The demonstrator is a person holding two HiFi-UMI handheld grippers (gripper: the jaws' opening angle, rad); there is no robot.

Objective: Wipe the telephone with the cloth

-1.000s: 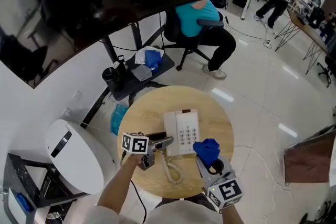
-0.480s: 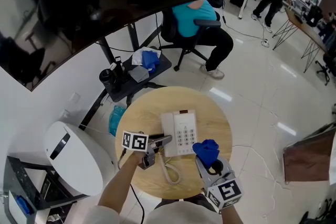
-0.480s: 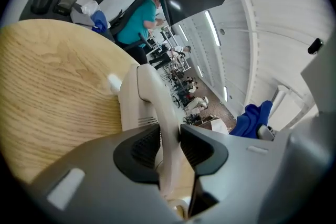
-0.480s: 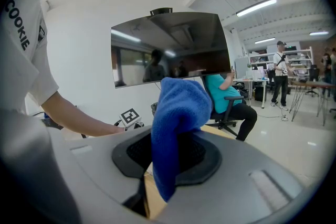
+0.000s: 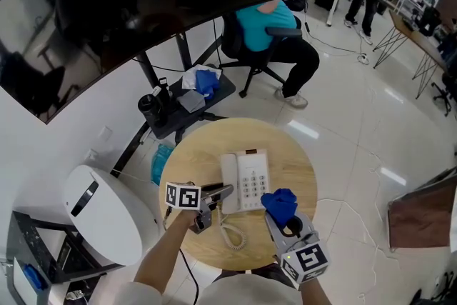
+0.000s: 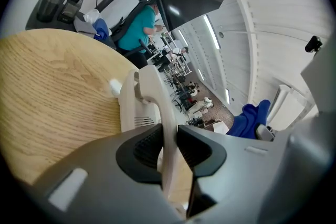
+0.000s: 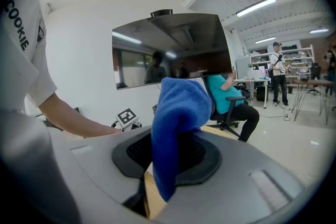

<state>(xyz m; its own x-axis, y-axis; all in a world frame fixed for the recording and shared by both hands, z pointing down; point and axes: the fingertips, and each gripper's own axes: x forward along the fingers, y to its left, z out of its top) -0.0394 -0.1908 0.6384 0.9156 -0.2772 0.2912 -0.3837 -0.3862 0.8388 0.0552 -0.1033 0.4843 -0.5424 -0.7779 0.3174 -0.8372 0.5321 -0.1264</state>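
A white telephone [image 5: 248, 181] sits near the middle of the round wooden table [image 5: 289, 148], a little towards its near edge. Its keypad faces up, and its curly cord [image 5: 230, 232] trails off the near side towards the table's edge.

The handset [image 5: 228, 176] lies along the telephone's left side. The left gripper [image 5: 222, 193] reaches in from the table's near-left edge. Its jaws have just been closing, and in the left gripper view they stand narrow with the handset [image 6: 157, 105] between them, both pads [image 6: 149, 147] pressed against its sides. Whether the handset is lifted off its cradle cannot be told.

The right gripper [image 5: 278, 218] is over the table's near-right edge, just beside the telephone's near right corner. Its jaws are clamped on a blue cloth [image 5: 280, 203]. In the right gripper view the cloth [image 7: 176, 107] stands up in a bunch out of the jaws and a flap hangs down below them. From the head view the cloth looks close to the telephone, but contact cannot be made out.

Beyond the table's far edge, a person in a teal shirt [image 5: 268, 21] sits on an office chair.
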